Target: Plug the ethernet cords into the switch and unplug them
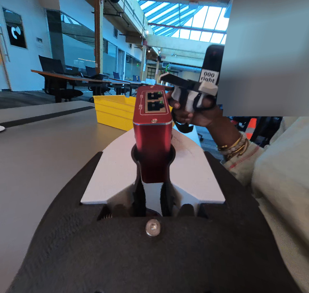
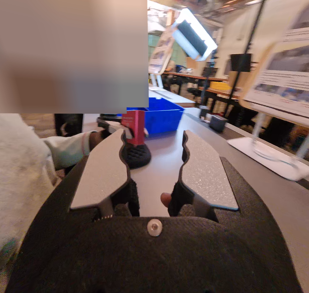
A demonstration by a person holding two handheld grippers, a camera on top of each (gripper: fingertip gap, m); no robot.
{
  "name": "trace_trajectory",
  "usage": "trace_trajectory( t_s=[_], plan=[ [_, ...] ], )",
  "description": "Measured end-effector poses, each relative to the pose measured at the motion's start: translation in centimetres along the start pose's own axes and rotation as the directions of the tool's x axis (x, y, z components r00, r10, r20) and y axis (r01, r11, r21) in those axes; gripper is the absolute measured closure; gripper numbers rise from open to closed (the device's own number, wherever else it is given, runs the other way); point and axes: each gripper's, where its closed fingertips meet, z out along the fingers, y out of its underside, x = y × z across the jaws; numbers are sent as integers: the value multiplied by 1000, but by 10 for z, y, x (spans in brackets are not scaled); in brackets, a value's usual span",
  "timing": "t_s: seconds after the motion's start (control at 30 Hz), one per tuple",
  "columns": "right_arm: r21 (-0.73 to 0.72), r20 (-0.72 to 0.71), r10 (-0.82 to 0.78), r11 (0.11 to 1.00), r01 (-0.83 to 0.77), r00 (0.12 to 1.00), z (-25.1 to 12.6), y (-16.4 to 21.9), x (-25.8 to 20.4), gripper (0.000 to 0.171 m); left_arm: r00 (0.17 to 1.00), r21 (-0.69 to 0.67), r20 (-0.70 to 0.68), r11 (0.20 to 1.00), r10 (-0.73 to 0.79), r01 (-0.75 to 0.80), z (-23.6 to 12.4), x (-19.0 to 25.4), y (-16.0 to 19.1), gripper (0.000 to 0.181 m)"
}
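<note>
My left gripper (image 1: pixel 153 144) is shut on a red switch (image 1: pixel 152 134) and holds it upright above the grey table (image 1: pixel 50 151). The switch's top face shows two empty ethernet ports (image 1: pixel 154 103). My right gripper (image 2: pixel 153 132) is open and empty, with both grey fingers (image 2: pixel 107 164) spread wide. It points at the table just right of the switch (image 2: pixel 134 127). In the left wrist view the right gripper (image 1: pixel 167 79) sits in a hand just behind and right of the switch. In the right wrist view the left gripper (image 2: pixel 133 133) clamps the switch. No ethernet cords are in view.
A yellow bin (image 1: pixel 113 110) stands behind the switch and a blue bin (image 2: pixel 162 119) is beyond it in the right wrist view. A black ribbed object (image 2: pixel 138 156) lies under the switch. A white stand base (image 2: pixel 267 159) and a small dark box (image 2: pixel 217 122) are at right. There is about 10 cm between the tips of the two grippers.
</note>
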Motion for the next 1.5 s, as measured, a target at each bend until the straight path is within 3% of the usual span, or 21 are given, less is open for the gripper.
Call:
trace_trajectory(
  t_s=[0.13, 0.23, 0.37, 0.47, 0.67, 0.73, 0.8, 0.87, 1.0, 1.1, 1.2, 1.3, 1.5],
  plan=[
    [-95, 149, -98, 989, 113, 984, 40, 20, -28, 101, 996, -52, -52, 996, 69, -72, 4, 12, 8, 152],
    [-171, 163, -177, 964, 204, 971, 54, 32, -31, 82, 986, -103, -112, 986, 121, -133, 8, 23, 17, 152],
    [-157, 224, -148, 970, 186, 963, 63, 28, -45, 56, 967, -158, -173, 964, 189, -216, 11, 35, 29, 152],
    [-217, 293, -140, 954, 209, 946, 64, 39, -56, 69, 953, -185, -204, 947, 224, -262, 12, 41, 36, 152],
    [-269, 403, -113, 934, 236, 908, 63, 54, -71, 143, 939, -202, -231, 931, 256, -304, 13, 46, 41, 152],
    [-268, 390, -129, 932, 246, 912, 62, 53, -69, 144, 943, -196, -210, 934, 258, -299, 14, 43, 39, 152],
    [-246, 344, -188, 927, 282, 920, 59, 48, -61, 144, 958, -175, -154, 948, 240, -266, 14, 35, 33, 143],
    [-224, 251, -212, 936, 270, 944, 49, 36, -43, 144, 974, -135, -86, 966, 210, -220, 13, 25, 24, 119],
    [-183, -144, -206, 967, 179, 968, -2, 3, 35, 144, 986, -92, 39, 983, 161, -157, 13, 6, 14, 79],
    [-133, -535, -180, 983, 128, 826, -74, -16, 118, 144, 984, -96, 79, 983, 162, -154, 14, 1, 14, 66],
    [-121, -764, -129, 991, 57, 632, -141, -14, 183, 144, 982, -86, 87, 983, 169, -161, 15, 0, 13, 66],
    [-199, -841, -143, 979, -52, 523, -176, 8, 228, 144, 982, -60, 84, 985, 167, -162, 14, 1, 10, 68],
    [-350, -832, -194, 910, -221, 520, -179, 62, 278, 144, 983, -43, 85, 987, 161, -158, 13, 0, 8, 74]
  ],
)
